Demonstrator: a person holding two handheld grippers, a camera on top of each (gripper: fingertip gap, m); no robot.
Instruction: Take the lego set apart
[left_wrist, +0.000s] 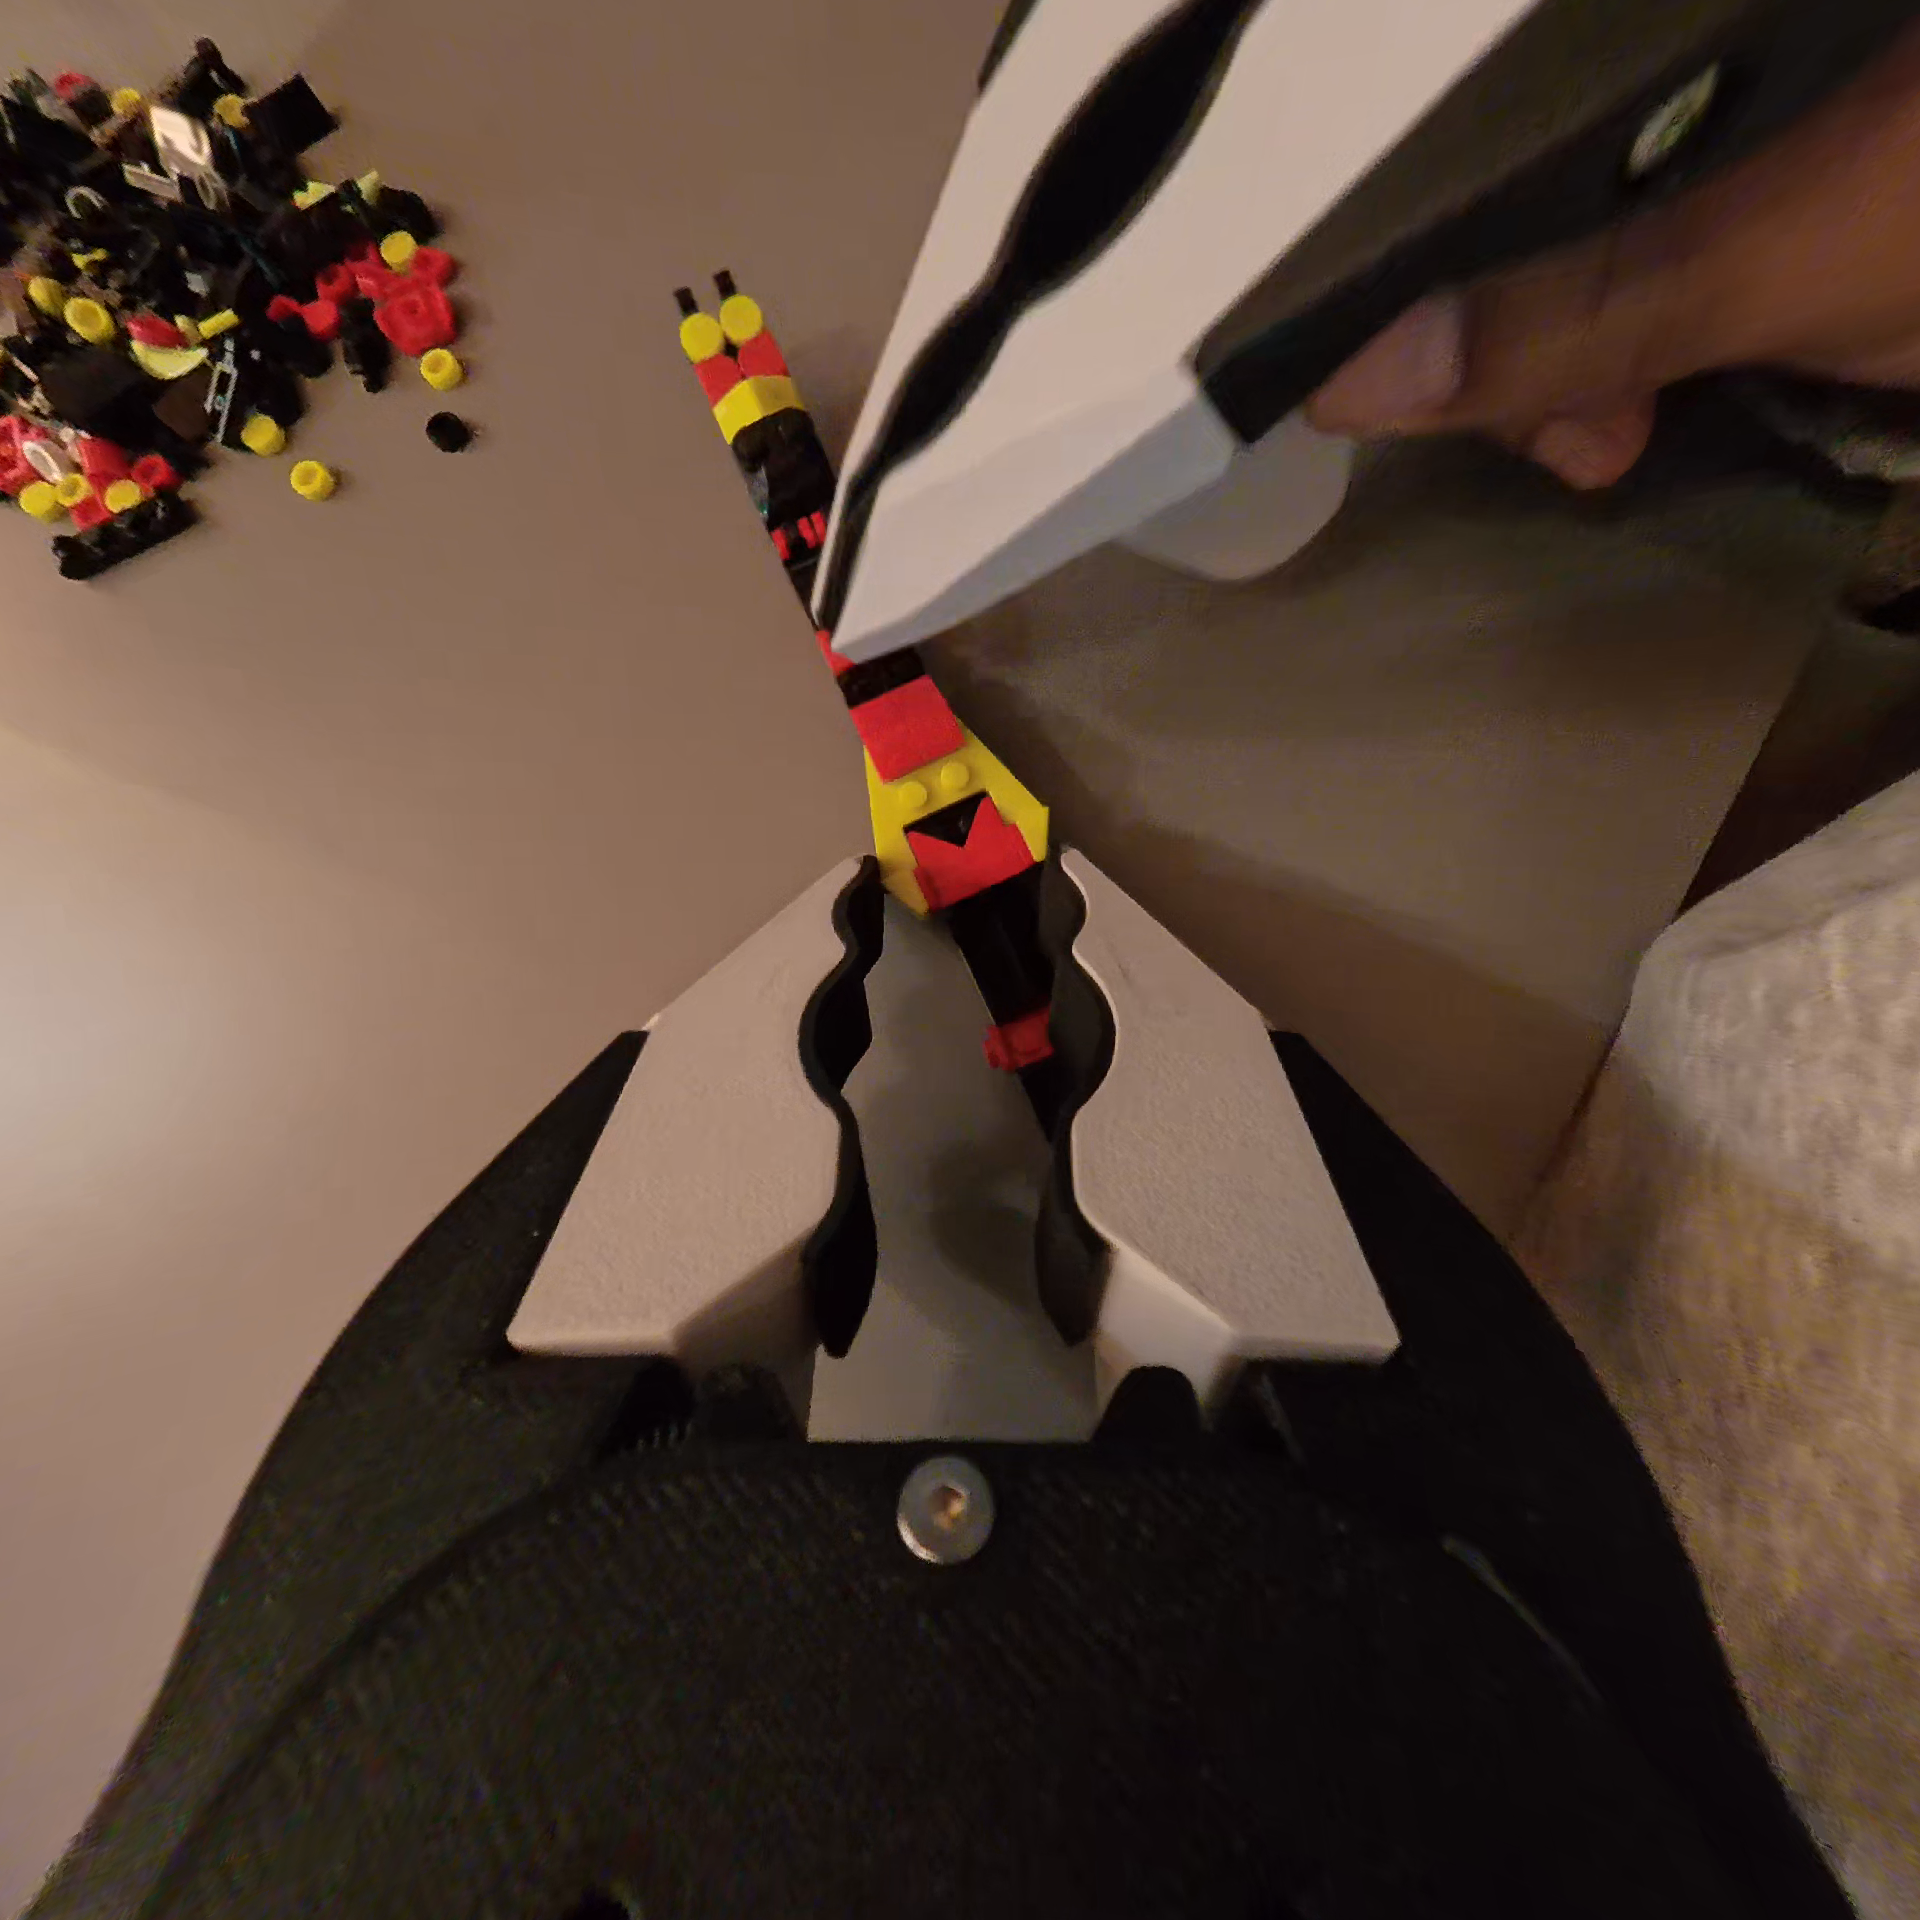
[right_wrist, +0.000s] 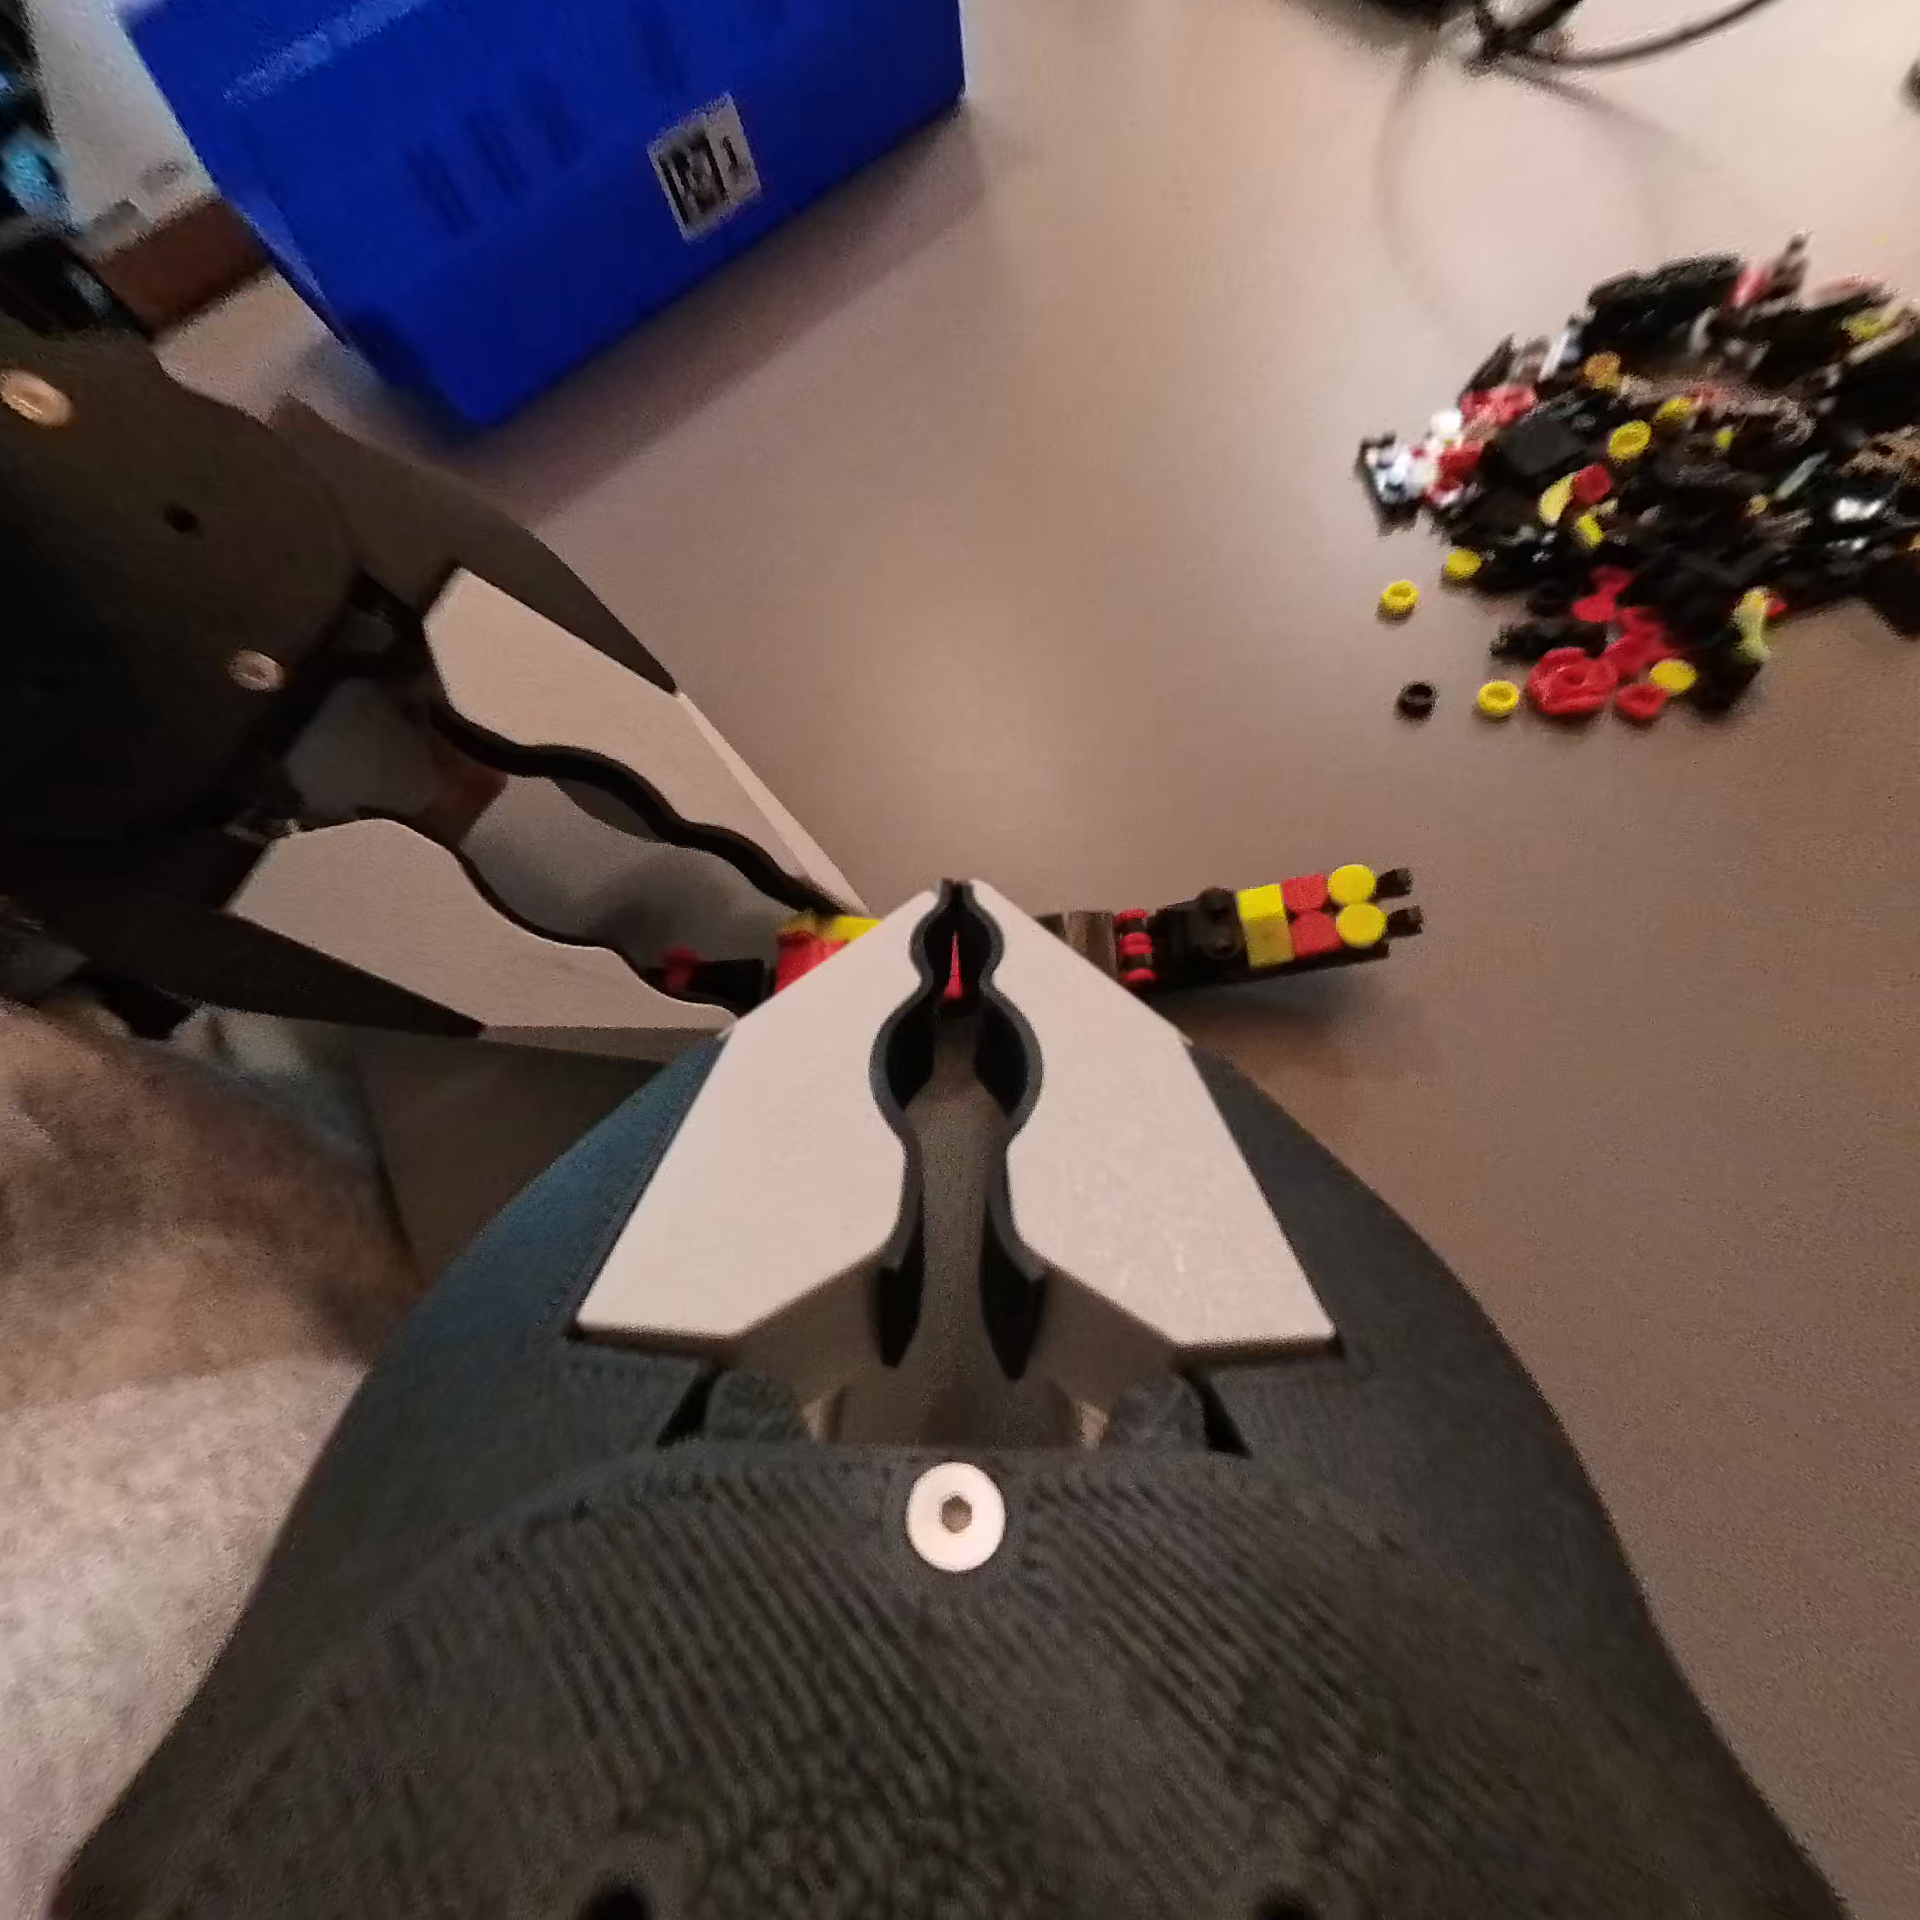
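Note:
A long, thin lego assembly (left_wrist: 914, 738) of black, red and yellow pieces is held just above the table; in the right wrist view it (right_wrist: 1278, 925) sticks out to the right. My left gripper (left_wrist: 966, 873) is shut on its near end, the jaws against a yellow and red block. My right gripper (right_wrist: 956, 899) is shut on the middle of the assembly, with a red piece showing between the pads. In the left wrist view the right gripper (left_wrist: 836, 634) comes down from the upper right. In the right wrist view the left gripper (right_wrist: 821, 925) comes in from the left.
A pile of loose lego pieces (left_wrist: 187, 291) lies on the brown table, at the right in the right wrist view (right_wrist: 1662, 499). A blue bin (right_wrist: 520, 156) stands at the back left, with cables (right_wrist: 1538, 31) at the far edge. Pale fabric (left_wrist: 1766, 1143) lies beside the table. One gripper's finger ends stand about 5 cm off the other's.

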